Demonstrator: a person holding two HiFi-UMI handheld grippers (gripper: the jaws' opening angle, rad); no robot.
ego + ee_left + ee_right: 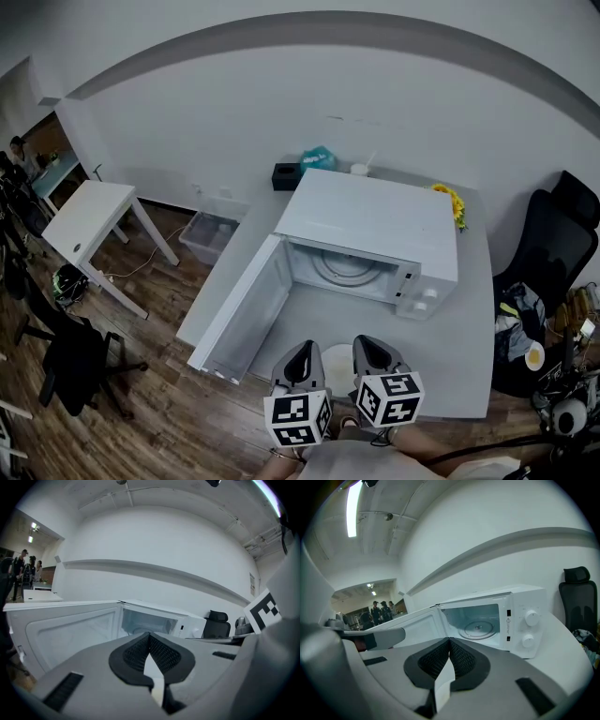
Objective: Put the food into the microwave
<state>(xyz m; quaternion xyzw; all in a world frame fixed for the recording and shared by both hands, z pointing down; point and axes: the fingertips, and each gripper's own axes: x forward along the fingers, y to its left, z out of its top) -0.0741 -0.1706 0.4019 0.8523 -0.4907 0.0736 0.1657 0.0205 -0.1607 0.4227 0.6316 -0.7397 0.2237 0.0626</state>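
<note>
Before the open microwave [375, 220], a plate [337, 367] shows only partly.

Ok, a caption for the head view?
Open microwave on a grey table; left gripper and right gripper poised beside a white plate.

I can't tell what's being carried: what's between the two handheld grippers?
A white plate lies between the left gripper and the right gripper, in the head view; each gripper view shows jaws shut on its rim.
</note>
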